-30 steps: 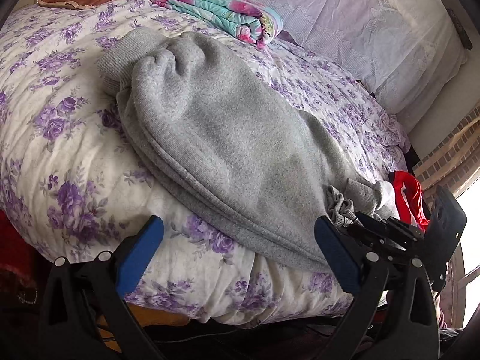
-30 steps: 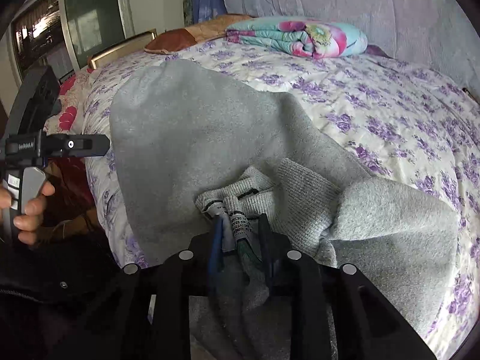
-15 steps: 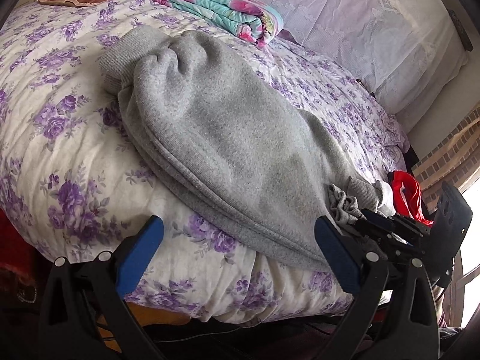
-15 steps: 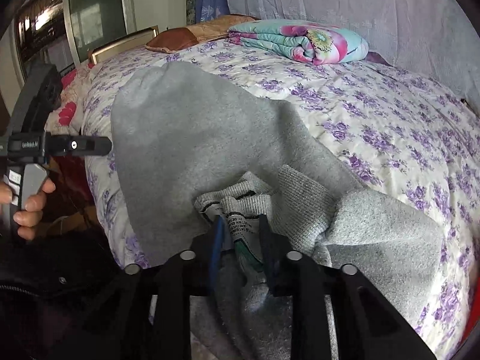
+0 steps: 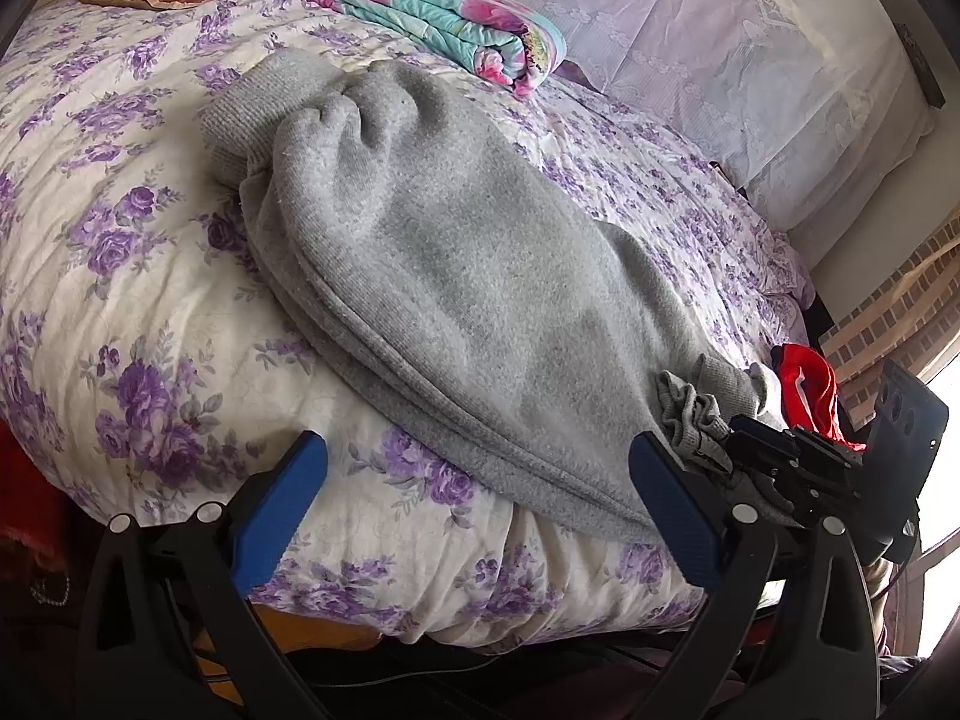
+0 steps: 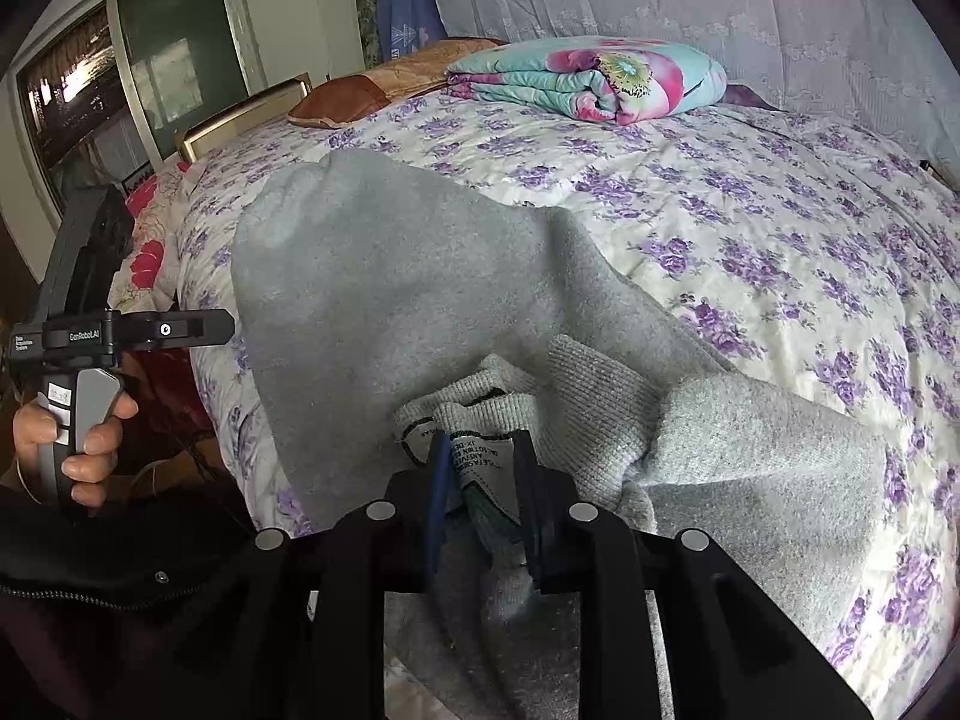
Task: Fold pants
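Observation:
Grey sweatpants (image 5: pixel 456 276) lie folded lengthwise across the flowered bedspread, cuffs at the far left (image 5: pixel 240 114). My left gripper (image 5: pixel 474 498) stands open at the bed's near edge, with the pants' lower hem just beyond its blue pads (image 5: pixel 282 498) and nothing gripped. In the right wrist view the ribbed waistband (image 6: pixel 480 414) with its white label is bunched between the fingers of my right gripper (image 6: pixel 480 474); its jaws are opening slightly and the cloth still sits between them. The right gripper (image 5: pixel 744 432) also shows at the pants' right end.
A folded turquoise floral blanket (image 6: pixel 600 81) and a brown pillow (image 6: pixel 384 84) lie at the head of the bed. A red garment (image 5: pixel 810 390) hangs off the right edge. A hand (image 6: pixel 78 438) holds the left gripper beside the bed. A curtained wall stands behind.
Hardly anything differs. The right gripper has shifted a touch at the waistband, and the pants lie as before. The left gripper has kept still.

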Demonstrator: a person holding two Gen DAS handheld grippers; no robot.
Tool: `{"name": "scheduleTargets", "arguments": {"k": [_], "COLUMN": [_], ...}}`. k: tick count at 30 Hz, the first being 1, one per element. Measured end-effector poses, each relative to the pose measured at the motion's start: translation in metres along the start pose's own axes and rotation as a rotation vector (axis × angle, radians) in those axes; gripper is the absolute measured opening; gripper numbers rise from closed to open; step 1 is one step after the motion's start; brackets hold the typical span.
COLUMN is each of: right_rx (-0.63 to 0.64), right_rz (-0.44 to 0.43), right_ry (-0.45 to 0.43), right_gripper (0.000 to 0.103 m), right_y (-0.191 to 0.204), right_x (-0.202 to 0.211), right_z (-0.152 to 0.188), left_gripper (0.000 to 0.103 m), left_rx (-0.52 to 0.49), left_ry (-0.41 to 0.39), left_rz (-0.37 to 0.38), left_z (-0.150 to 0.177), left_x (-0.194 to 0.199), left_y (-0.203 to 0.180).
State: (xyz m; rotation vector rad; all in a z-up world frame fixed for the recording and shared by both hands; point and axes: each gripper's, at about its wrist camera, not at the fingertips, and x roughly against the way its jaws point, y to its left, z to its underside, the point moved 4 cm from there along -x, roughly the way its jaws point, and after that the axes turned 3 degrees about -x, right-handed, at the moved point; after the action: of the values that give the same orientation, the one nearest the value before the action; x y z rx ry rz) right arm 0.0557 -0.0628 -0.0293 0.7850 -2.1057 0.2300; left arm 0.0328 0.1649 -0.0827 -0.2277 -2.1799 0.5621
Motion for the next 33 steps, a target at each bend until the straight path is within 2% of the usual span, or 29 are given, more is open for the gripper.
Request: {"name": "scheduleTargets", "arguments": {"k": [2,4,6,8,10,13,18,23,27,30,33], "right_rx": [0.045,0.089,0.101,0.086,0.061,0.060,0.005,-0.136,-0.151,-0.175,-0.159], "right_rz": [0.025,0.036,0.054,0.058,0.047,0.034,-0.009,-0.134,-0.141,-0.141,-0.124], "right_ry": [0.016,0.018,0.023,0.036,0.043,0.026,-0.042,0.024,0.020,0.000,-0.036], "right_gripper": [0.025,0.035,0.035,0.030,0.016,0.010,0.010,0.013,0.016,0.009,0.008], "right_y": [0.005,0.012,0.013,0.011,0.007,0.007,-0.001,-0.020,-0.015,-0.017,-0.016], "right_x": [-0.005,-0.007,-0.010,-0.015,-0.016,-0.012,0.010,-0.003,-0.012,-0.010,-0.003], "right_z": [0.001,0.001,-0.001,-0.003,-0.005,-0.004,-0.009,0.000,0.004,0.003,0.001], "left_gripper": [0.098,0.098,0.098,0.098,0.098,0.098,0.098,0.098,0.098,0.098,0.098], "left_rx": [-0.001,-0.004,-0.004,-0.003,-0.006,-0.006,-0.007,-0.004,-0.006,-0.003,-0.001], "left_ry": [0.001,0.003,0.003,0.003,0.004,0.005,0.007,0.004,0.005,0.007,0.005], "left_rz": [0.000,-0.002,-0.002,-0.003,-0.002,0.002,0.004,0.009,0.010,0.013,0.014], "left_z": [0.000,0.000,0.000,0.000,0.000,0.001,0.001,0.001,0.001,0.001,0.002], "left_x": [0.000,0.000,0.000,0.000,0.000,-0.001,-0.002,-0.002,-0.002,-0.001,-0.001], "left_y": [0.000,0.000,0.000,0.000,0.000,0.001,0.002,0.002,0.002,0.002,0.003]}}
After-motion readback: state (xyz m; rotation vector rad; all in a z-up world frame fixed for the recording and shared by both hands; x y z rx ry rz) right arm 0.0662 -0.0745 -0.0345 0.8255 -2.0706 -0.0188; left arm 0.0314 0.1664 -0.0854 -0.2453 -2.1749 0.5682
